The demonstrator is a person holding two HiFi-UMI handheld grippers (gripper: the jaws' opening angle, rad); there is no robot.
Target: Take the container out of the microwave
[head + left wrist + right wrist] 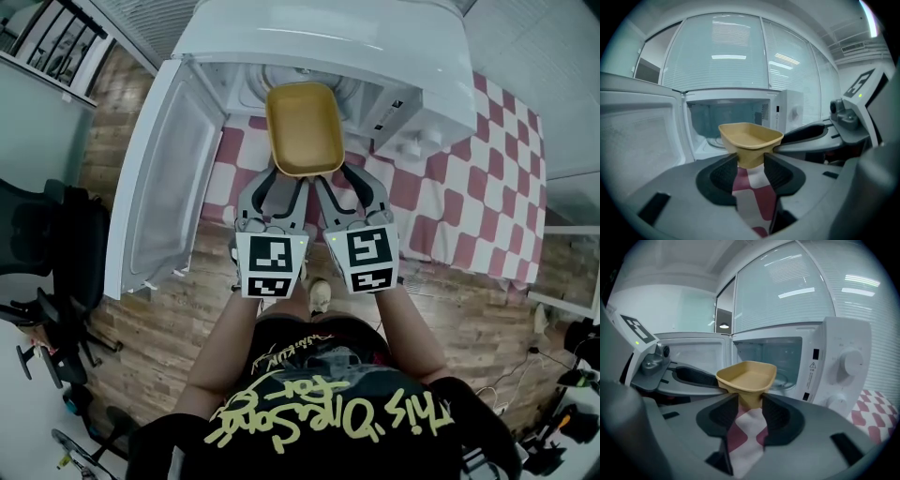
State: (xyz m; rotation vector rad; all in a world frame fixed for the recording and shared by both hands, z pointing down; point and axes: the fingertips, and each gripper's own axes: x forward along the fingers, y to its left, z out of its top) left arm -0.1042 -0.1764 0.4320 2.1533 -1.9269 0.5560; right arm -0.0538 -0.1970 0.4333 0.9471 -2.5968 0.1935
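Observation:
A shallow yellow container (302, 129) hangs in the air just in front of the open white microwave (328, 42), above the checked cloth. My left gripper (278, 180) is shut on its near left edge and my right gripper (330, 180) on its near right edge. In the left gripper view the container (750, 137) sits pinched between the black pads (723, 174), with the microwave cavity (731, 119) behind it. The right gripper view shows the container (747, 377) clamped the same way, in front of the cavity (768, 355). The container looks empty.
The microwave door (169, 187) stands swung wide open to the left. The microwave's knobs (851, 363) are on its right side. A red-and-white checked cloth (459, 202) covers the table. A black office chair (47, 248) stands on the wooden floor at the left.

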